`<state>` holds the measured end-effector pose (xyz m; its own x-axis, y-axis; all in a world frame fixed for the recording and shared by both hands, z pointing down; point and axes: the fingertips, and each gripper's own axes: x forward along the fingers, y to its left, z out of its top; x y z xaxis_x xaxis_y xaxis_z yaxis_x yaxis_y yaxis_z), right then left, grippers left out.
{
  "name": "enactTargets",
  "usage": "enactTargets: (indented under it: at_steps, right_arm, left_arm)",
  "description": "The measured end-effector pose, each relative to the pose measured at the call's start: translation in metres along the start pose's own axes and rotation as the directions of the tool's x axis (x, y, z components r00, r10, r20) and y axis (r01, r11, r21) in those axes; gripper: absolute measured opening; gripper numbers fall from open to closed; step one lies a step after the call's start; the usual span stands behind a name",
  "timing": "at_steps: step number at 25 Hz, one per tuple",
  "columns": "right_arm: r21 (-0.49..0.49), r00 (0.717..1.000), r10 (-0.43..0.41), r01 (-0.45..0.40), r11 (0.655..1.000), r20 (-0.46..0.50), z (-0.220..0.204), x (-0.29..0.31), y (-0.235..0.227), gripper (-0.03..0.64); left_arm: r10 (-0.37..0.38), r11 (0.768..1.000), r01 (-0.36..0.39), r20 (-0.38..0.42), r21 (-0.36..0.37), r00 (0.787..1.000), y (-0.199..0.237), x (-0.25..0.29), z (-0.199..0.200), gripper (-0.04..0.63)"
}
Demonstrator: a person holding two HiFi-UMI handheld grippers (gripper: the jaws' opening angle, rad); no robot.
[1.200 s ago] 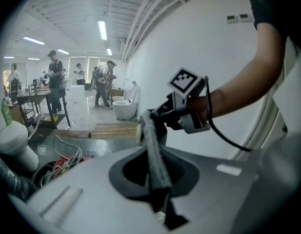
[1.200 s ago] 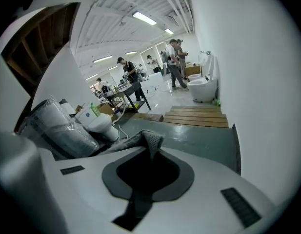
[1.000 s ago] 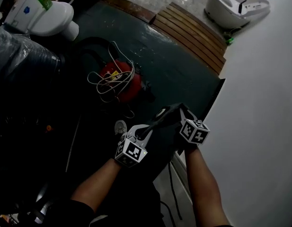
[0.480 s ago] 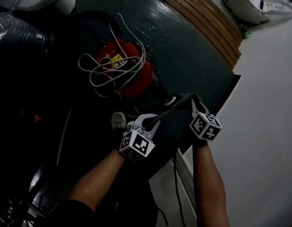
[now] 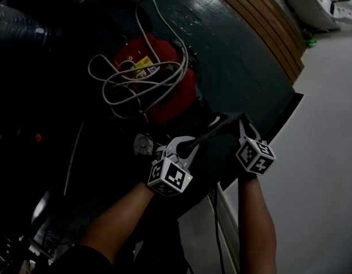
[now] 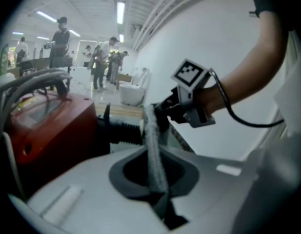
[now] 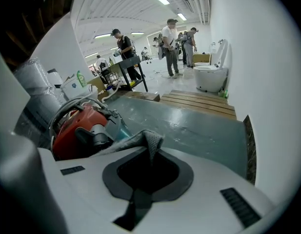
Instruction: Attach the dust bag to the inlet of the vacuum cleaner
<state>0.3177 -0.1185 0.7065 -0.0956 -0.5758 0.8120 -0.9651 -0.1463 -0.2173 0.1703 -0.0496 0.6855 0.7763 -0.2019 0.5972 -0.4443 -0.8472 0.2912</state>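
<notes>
The red vacuum cleaner (image 5: pixel 164 99) lies on a dark green platform (image 5: pixel 238 67), its black inlet (image 7: pixel 90 136) facing me. A dark grey mesh dust bag (image 5: pixel 217 131) is stretched between my two grippers just in front of it. My left gripper (image 5: pixel 187 147) is shut on one edge of the dust bag (image 6: pixel 153 145). My right gripper (image 5: pixel 242 124) is shut on the other edge of the bag (image 7: pixel 146 141). In the left gripper view the right gripper (image 6: pixel 175 110) shows at the strip's far end, beside the vacuum (image 6: pixel 48 130).
A loose white cable (image 5: pixel 138 76) is coiled on top of the vacuum. Wooden slats (image 5: pixel 261 33) border the platform at the back, with a white toilet (image 5: pixel 324 4) beyond. Pale floor lies to the right. Several people stand far off in the hall (image 7: pixel 170 45).
Both grippers have sunk together with the dust bag between them, closer to the vacuum. The vacuum now fills more of the head view.
</notes>
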Motion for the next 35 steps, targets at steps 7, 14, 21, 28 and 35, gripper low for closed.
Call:
enactTargets:
  at_steps: [7, 14, 21, 28, 35]
  right_arm:
    - [-0.014, 1.000, 0.020, -0.020, 1.000, 0.007, 0.004, 0.021, 0.007, 0.008]
    - [-0.041, 0.998, 0.057, -0.057, 0.998, -0.009, -0.004, 0.023, 0.015, 0.008]
    - [-0.024, 0.998, 0.053, -0.054, 0.998, -0.023, -0.014, 0.030, 0.015, 0.008]
    - [-0.087, 0.995, 0.084, -0.089, 0.992, -0.060, -0.003, 0.042, 0.026, 0.008]
    - [-0.185, 0.994, 0.110, -0.107, 0.977, 0.008, 0.027, 0.036, 0.051, 0.008]
  left_arm:
    - [0.030, 1.000, -0.030, 0.012, -0.002, 0.999, 0.010, 0.003, -0.004, 0.009]
    - [0.046, 0.999, -0.047, 0.006, 0.026, 0.999, 0.013, -0.008, -0.007, 0.008]
    - [0.070, 0.992, -0.068, -0.009, 0.105, 0.998, 0.027, -0.012, -0.002, 0.008]
    - [0.087, 0.989, -0.084, -0.018, 0.123, 0.996, 0.036, -0.014, -0.004, 0.009]
    - [0.038, 0.996, -0.039, -0.010, -0.079, 0.999, 0.042, -0.012, -0.022, 0.009]
